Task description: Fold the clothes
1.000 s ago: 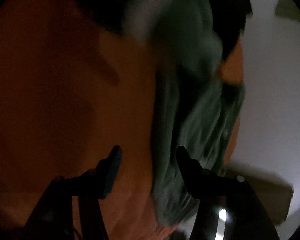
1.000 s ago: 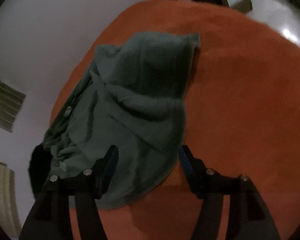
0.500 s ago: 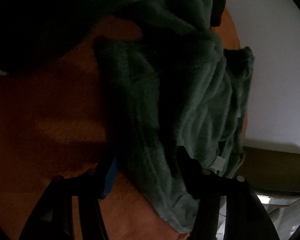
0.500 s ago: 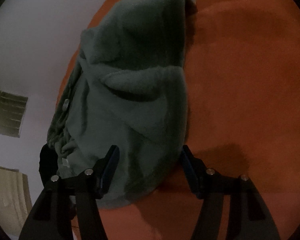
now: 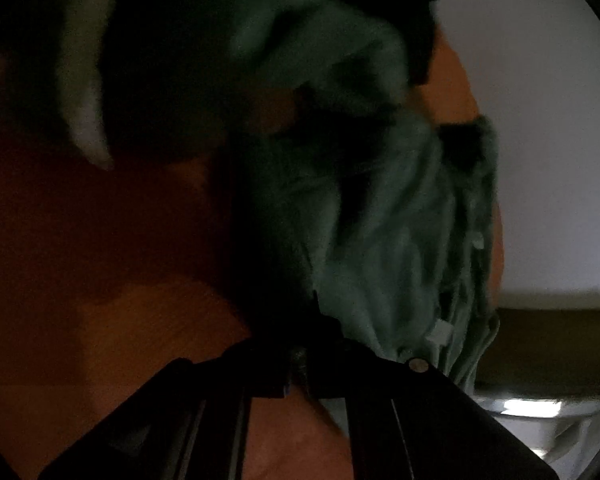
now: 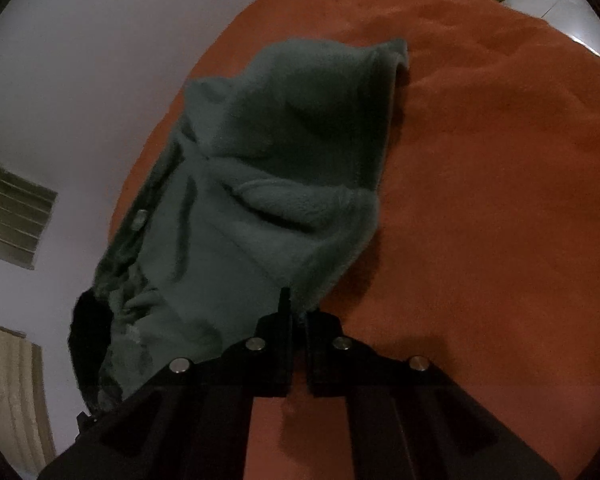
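Progress stands at an early stage, by my judgement: the green fleece garment (image 6: pixel 268 184) lies bunched and creased near the edge of the orange bedcover (image 6: pixel 500 184), with no flat, squared fold yet visible. One layer is doubled over across its middle, and a gathered, drawstring-like end hangs toward the edge. Smoothing and the remaining folds appear still to be done.

Right gripper (image 6: pixel 296 308) has its jaws pressed together on the near hem of the garment, a small peak of fleece pinched between them. Left gripper (image 5: pixel 300 354) is likewise drawn tight; in its dark, blurred view the garment (image 5: pixel 400 240) rises directly from the jaws, and it appears to be pinching an edge of the cloth, though the contact itself sits in shadow.

Surface: a soft, plush orange cover, slightly rumpled. Room: dim, with a pale floor (image 6: pixel 80 80) beyond the bed edge, a slatted panel (image 6: pixel 12 216) at the left, and furniture legs faintly visible at the far top.
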`<action>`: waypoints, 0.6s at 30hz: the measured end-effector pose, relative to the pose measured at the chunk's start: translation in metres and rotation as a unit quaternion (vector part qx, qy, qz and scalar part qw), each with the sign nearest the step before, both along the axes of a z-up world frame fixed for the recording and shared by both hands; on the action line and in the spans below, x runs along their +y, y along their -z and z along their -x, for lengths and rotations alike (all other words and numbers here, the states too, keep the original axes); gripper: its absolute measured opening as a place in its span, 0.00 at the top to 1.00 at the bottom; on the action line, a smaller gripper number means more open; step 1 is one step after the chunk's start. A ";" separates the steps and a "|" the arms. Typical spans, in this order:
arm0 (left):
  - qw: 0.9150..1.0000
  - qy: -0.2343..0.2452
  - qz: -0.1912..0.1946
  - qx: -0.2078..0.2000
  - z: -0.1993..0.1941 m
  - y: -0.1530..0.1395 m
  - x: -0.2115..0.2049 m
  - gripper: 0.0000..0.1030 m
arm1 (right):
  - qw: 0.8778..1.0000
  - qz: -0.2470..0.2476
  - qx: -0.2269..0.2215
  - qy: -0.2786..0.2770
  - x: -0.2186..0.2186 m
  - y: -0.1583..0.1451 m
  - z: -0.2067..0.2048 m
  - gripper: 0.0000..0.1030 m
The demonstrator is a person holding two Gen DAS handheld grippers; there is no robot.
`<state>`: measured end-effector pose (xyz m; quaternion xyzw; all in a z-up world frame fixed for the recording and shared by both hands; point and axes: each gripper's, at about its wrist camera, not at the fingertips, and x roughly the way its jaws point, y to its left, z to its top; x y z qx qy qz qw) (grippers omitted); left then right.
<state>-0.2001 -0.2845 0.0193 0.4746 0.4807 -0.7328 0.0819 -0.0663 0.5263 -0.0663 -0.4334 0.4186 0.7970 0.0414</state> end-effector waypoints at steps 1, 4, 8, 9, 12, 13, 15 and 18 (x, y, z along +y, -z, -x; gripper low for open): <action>1.000 -0.001 0.004 0.010 -0.006 -0.013 0.004 0.96 | 1.000 0.003 0.003 -0.002 -0.002 -0.007 -0.006 0.97; 0.999 0.007 0.012 0.033 -0.033 -0.058 0.006 0.96 | 1.000 0.015 0.007 -0.012 -0.010 -0.029 -0.028 0.97; 0.998 -0.010 0.062 0.016 -0.073 -0.087 -0.023 0.96 | 0.999 0.022 -0.006 -0.048 -0.029 -0.048 -0.059 0.98; 0.996 -0.028 0.084 0.005 -0.086 -0.088 -0.030 0.96 | 0.998 0.020 -0.014 -0.062 -0.037 -0.049 -0.067 1.00; 0.990 -0.050 0.131 -0.030 -0.115 -0.072 -0.039 0.96 | 0.992 0.009 -0.056 -0.112 -0.062 -0.039 -0.091 1.00; 0.990 -0.046 0.125 -0.041 -0.119 -0.059 -0.040 0.96 | 0.989 0.005 -0.073 -0.130 -0.071 -0.027 -0.097 1.00; 0.992 -0.047 0.099 -0.058 -0.127 -0.032 -0.039 0.96 | 0.982 -0.011 -0.103 -0.161 -0.084 -0.007 -0.105 1.00; 0.995 -0.062 0.030 -0.077 -0.130 0.003 -0.044 0.93 | 0.976 -0.029 -0.121 -0.179 -0.085 0.011 -0.103 1.00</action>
